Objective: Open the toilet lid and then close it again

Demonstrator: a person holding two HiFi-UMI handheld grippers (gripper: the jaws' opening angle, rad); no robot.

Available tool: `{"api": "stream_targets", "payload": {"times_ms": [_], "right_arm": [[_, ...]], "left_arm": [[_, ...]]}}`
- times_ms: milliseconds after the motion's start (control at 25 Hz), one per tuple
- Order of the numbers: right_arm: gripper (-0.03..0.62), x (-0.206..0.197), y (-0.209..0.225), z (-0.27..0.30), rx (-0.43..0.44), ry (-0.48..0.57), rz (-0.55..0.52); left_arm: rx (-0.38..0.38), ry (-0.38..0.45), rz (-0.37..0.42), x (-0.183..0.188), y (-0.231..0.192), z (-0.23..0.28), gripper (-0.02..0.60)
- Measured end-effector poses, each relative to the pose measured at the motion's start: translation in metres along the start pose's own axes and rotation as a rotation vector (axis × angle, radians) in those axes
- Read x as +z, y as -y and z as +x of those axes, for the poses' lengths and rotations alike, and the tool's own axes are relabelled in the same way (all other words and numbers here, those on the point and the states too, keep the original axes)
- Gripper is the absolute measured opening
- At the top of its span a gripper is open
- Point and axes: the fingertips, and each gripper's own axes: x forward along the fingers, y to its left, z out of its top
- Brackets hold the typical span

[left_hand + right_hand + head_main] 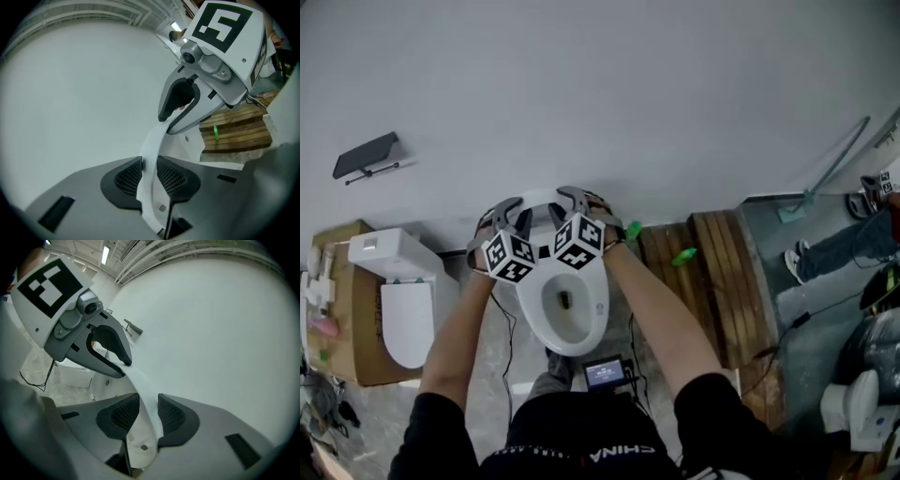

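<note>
The white toilet (572, 314) stands in front of me against the wall, its bowl open. Its lid (541, 197) is raised, and I see it edge-on as a white arc at the back. My left gripper (502, 214) is shut on the lid's left part and my right gripper (581, 200) on its right part, side by side. In the left gripper view the thin lid edge (151, 140) runs between the meshed pads (126, 178), with my left gripper (149, 177) clamped on it. The right gripper view shows the same: the lid (143, 385) sits pinched in my right gripper (148, 416).
A second toilet (403, 300) sits on a cardboard box at the left. A wooden pallet (703, 253) lies to the right, with a person's legs (834, 248) beyond it. A black shelf (366, 155) hangs on the wall. A small screen device (605, 372) lies on the floor near my feet.
</note>
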Motion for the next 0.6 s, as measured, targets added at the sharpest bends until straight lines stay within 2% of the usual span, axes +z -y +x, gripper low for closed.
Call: {"api": "stream_targets", "payload": {"times_ms": [280,600], "right_arm": [[0.114,0.014,0.043,0.047,-0.054,-0.033,0.027],[0.106,0.019,0.071,0.089,-0.038,-0.041,0.032]], "left_arm": [[-0.023,0.049,-0.008,0.003,-0.047,0.044,0.096],[-0.003,-0.003,-0.027,0.0,-0.079,0.083,0.086]]}}
